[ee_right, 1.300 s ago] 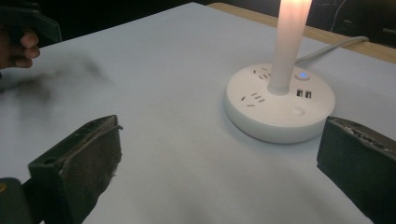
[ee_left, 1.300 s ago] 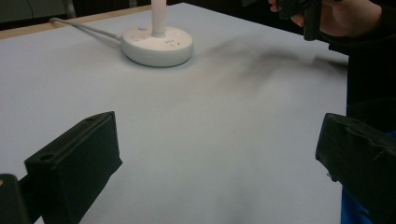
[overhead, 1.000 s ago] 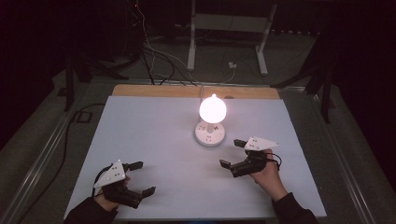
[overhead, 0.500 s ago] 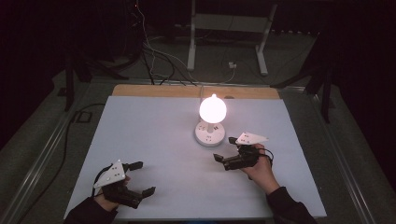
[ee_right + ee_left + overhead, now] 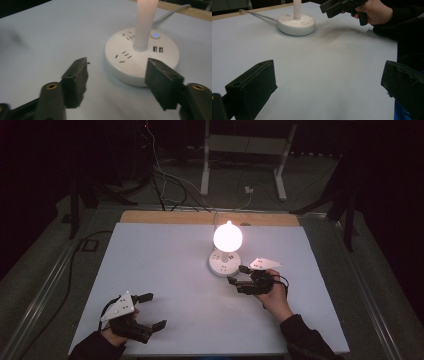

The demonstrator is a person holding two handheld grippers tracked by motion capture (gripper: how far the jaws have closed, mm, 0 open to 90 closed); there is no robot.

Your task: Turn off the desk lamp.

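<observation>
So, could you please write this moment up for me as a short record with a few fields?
setting: white table in a dark room
lamp: lit globe lamp plugged into a round white power strip, cable running to the far edge
indicator: blue light glowing on the strip
left gripper: open, near the front left of the table, holding nothing
right gripper: open, just short of the power strip, jaws pointed at it, not touching
</observation>
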